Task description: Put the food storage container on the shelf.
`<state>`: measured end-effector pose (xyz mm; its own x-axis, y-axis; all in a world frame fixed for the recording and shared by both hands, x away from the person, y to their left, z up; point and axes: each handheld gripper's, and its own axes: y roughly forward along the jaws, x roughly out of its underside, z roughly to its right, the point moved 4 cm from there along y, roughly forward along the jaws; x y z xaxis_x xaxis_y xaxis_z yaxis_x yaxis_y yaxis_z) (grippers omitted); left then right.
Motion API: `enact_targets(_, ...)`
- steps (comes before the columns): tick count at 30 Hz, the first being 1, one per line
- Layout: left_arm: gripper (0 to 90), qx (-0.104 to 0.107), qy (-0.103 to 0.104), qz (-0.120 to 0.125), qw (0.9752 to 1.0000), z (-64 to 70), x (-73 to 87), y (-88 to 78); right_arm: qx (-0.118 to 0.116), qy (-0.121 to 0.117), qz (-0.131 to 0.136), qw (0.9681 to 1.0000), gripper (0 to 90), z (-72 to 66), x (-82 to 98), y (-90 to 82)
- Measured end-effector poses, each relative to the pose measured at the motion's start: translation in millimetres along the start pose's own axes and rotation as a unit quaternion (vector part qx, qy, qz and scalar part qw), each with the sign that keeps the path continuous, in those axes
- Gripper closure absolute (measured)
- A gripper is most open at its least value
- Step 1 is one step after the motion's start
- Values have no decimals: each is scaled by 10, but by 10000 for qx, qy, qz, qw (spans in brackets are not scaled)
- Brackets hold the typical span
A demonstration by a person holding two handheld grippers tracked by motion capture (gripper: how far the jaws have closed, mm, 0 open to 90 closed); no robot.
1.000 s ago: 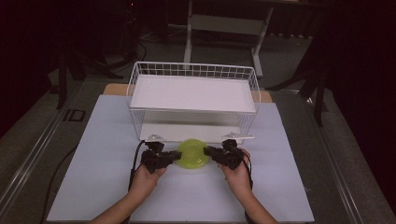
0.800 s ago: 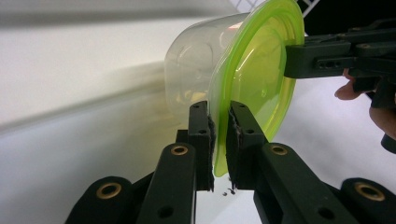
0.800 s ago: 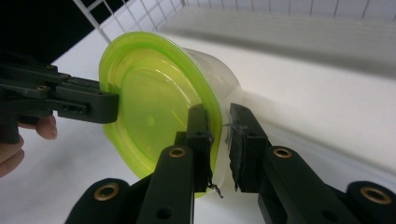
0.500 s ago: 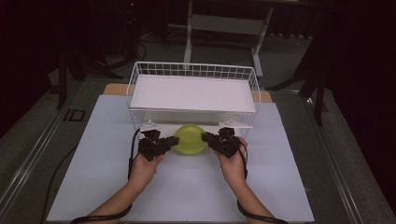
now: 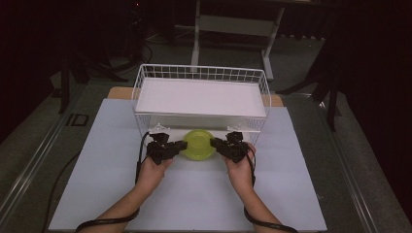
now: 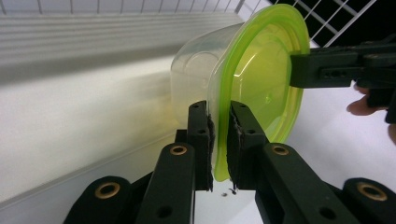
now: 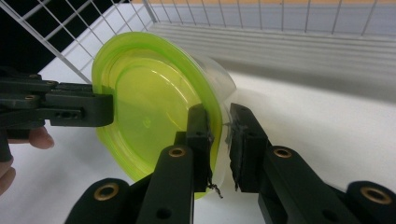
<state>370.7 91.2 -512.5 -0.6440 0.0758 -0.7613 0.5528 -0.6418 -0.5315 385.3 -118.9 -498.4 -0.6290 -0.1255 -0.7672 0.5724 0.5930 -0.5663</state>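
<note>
Both claws have carried the green-lidded container forward to the wire basket. The left claw and right claw stay nearly shut on its rim, the tub between them. It is probably entering the basket's lower level.

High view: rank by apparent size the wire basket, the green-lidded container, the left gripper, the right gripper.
1. wire basket, largest by far.
2. green-lidded container.
3. left gripper and right gripper: they look about alike, so no ranking between them. Each is shut on the container's rim and looks only slightly smaller than it.
</note>
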Motion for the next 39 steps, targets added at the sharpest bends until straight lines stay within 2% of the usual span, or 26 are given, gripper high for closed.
enact_targets(5,809,-44,-105,-63,9999,-59,2,66,119,13,-88,9999,792,13,-10,69)
enact_targets(9,804,-25,-164,-33,9999,-81,-27,82,73,110,-42,9999,791,31,-36,91)
enact_targets(15,796,-77,-285,-9,9996,-114,-60,103,124,158,32,9998,763,33,-69,116)
enact_targets(17,793,-66,-383,48,9992,-124,-60,106,181,116,83,9997,737,32,-72,122)
enact_targets(19,794,16,-450,66,9990,-122,-61,117,232,52,156,9996,765,36,-77,123)
enact_targets(22,792,-28,-471,72,9989,-110,-70,129,467,-230,290,9982,772,18,-88,131)
enact_targets(24,791,8,-530,97,9985,-118,-77,136,524,-298,350,9976,770,15,-90,141)
enact_targets(29,784,-20,-558,154,9983,-111,-111,155,599,-149,442,9971,727,63,-99,160)
enact_targets(31,775,-40,-591,79,9982,-117,-116,178,589,-21,488,9971,707,92,-98,157)
enact_targets(35,765,-37,-646,108,9978,-124,-138,219,622,89,596,9962,681,152,-106,138)
enact_targets(36,763,-81,-596,116,9981,-122,-144,227,624,104,584,9963,681,164,-111,137)
enact_targets(39,699,-174,-650,124,9977,-134,-156,247,679,90,558,9961,681,185,-121,141)
